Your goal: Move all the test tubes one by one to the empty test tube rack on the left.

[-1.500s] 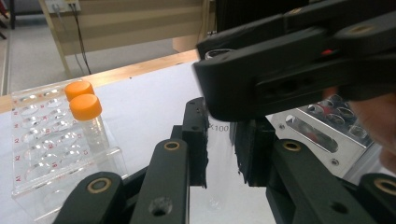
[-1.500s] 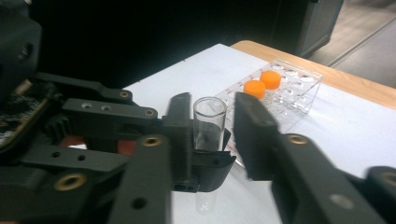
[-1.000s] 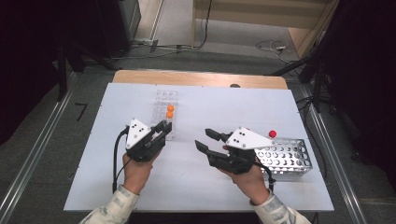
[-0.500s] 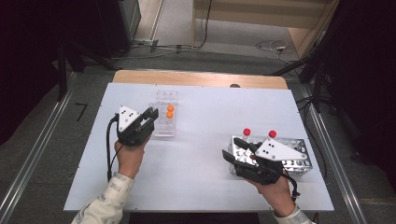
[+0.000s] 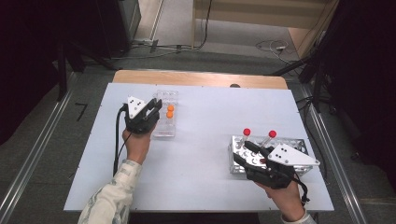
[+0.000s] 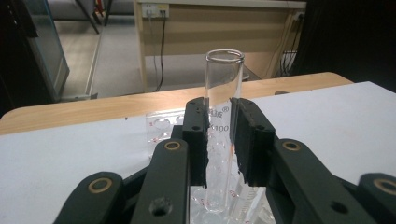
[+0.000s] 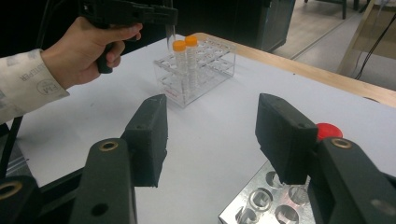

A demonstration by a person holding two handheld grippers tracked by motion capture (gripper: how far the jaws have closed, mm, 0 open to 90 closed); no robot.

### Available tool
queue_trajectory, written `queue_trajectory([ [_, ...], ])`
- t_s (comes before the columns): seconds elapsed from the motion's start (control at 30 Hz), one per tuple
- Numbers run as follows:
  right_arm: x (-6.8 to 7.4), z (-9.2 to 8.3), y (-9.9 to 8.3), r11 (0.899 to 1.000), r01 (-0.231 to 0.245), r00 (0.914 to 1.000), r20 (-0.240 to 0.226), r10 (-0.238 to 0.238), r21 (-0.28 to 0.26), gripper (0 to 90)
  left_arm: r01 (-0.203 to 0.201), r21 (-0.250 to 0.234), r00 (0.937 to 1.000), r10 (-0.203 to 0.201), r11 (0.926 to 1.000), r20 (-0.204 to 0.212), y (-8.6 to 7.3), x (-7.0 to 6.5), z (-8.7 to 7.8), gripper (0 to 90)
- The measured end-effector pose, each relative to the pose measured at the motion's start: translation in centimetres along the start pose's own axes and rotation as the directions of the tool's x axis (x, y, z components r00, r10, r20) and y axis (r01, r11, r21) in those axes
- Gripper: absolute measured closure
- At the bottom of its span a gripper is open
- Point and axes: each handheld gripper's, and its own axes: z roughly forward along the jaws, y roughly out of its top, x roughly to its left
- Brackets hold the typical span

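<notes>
I count two racks on the white table [image 5: 201, 140]: a clear plastic rack [image 5: 166, 114] and a metal rack [image 5: 261, 151]. The clear rack holds two orange-capped tubes [image 5: 170, 111], side by side. Two red-capped tubes [image 5: 246, 132] stand in the metal rack. One open glass tube [image 6: 223, 93], without a cap, is clamped upright between the jaws of my left gripper [image 6: 219, 135], its rim rising above the pads and its foot down among the clear rack's holes.

My left hand [image 5: 137, 142] holds that gripper just beside the clear rack, the orange-capped tubes just past its tips. My right gripper [image 7: 212, 140] hangs over the near corner of the metal rack, its jaws standing apart with nothing between them, having just been opening. One red cap [image 7: 328, 130] peeks out behind its right jaw. My right hand [image 5: 285, 198] grips it from below, well apart from the left.
</notes>
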Motion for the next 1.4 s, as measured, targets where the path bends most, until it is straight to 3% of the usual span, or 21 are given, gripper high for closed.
queue_trajectory([
  [0.63,-0.2,-0.2,0.0,1.000,-0.002,1.0000,0.004,0.002,-0.004,42.4,0.002,0.012,1.0000,-0.002,0.9999,0.008,-0.9,-0.5,1.5,76.1],
  [1.4,-0.3,-0.3,-0.1,1.000,-0.003,1.0000,0.009,0.003,-0.006,42.4,-0.005,0.030,0.9999,0.005,0.9995,0.011,-1.3,-0.8,1.4,74.3],
])
